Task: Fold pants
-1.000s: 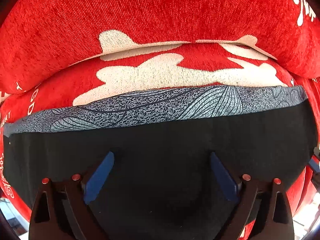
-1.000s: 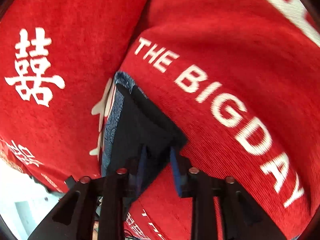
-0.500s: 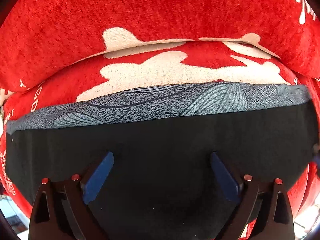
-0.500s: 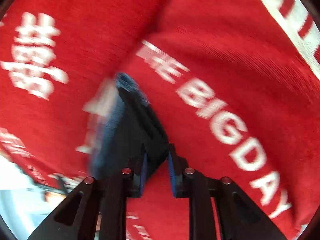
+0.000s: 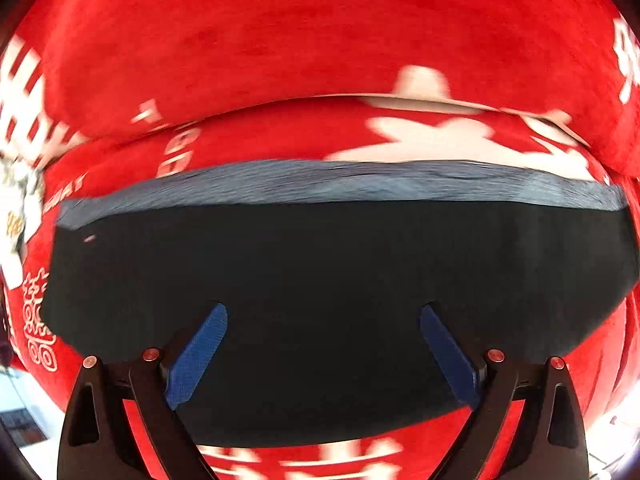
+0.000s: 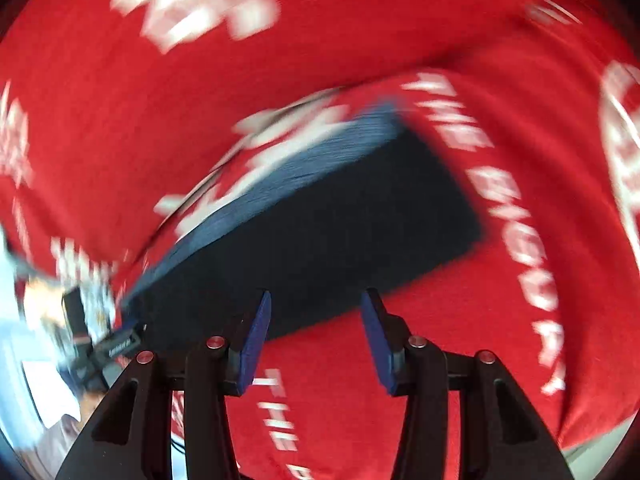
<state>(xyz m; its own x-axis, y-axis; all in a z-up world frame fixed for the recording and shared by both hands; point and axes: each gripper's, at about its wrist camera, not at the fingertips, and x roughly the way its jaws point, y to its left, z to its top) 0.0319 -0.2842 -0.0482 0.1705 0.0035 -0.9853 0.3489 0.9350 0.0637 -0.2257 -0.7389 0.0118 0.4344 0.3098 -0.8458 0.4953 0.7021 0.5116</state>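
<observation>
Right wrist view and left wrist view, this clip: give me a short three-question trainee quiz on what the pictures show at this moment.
1. True or false: the right hand-held gripper is clamped on the pants.
2. Multiple choice: the pants lie on A) a bare wooden floor, B) a red blanket with white lettering, C) a metal rack.
3. Fill in: along the far edge of the dark pants in the left wrist view runs a grey-blue ______.

Key
1. False: its jaws stand apart with nothing between them.
2. B.
3. Band. The left hand-held gripper is open over the pants too.
</observation>
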